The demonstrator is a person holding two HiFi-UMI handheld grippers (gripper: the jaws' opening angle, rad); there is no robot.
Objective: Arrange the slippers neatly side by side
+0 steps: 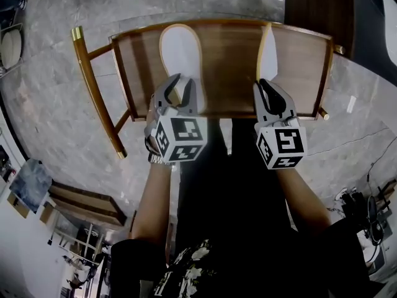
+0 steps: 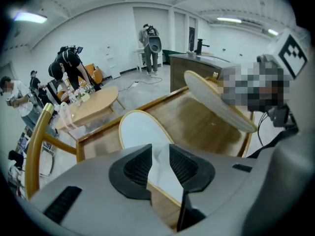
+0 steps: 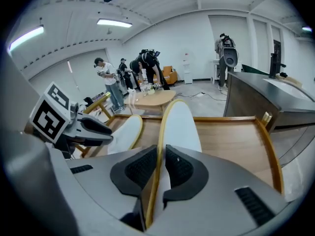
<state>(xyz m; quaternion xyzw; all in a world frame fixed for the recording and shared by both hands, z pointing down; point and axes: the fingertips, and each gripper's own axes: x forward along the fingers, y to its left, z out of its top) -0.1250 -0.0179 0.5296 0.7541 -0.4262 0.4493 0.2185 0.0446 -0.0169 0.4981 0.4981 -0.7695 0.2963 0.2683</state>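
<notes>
Two white slippers with tan edging are on a wooden tray table (image 1: pixel 229 61). The left slipper (image 1: pixel 180 51) (image 2: pixel 142 132) lies flat, sole side up. My left gripper (image 1: pixel 180 93) (image 2: pixel 160 154) is at its near end, open, with the pads standing apart on either side of the white material. The right slipper (image 1: pixel 268 53) (image 3: pixel 179 127) stands on its edge, and my right gripper (image 1: pixel 268 90) (image 3: pixel 161 156) is shut on its near end, both pads tight against it. The upright slipper also shows in the left gripper view (image 2: pixel 216 102).
The table has a raised wooden rim (image 1: pixel 217 22) and a gold-tipped frame (image 1: pixel 93 85) on the left. Marble floor surrounds it. A dark counter (image 1: pixel 316 5) stands beyond the far right corner. Cables (image 1: pixel 366 210) lie at right. People work around a pale oval table (image 2: pixel 93 104).
</notes>
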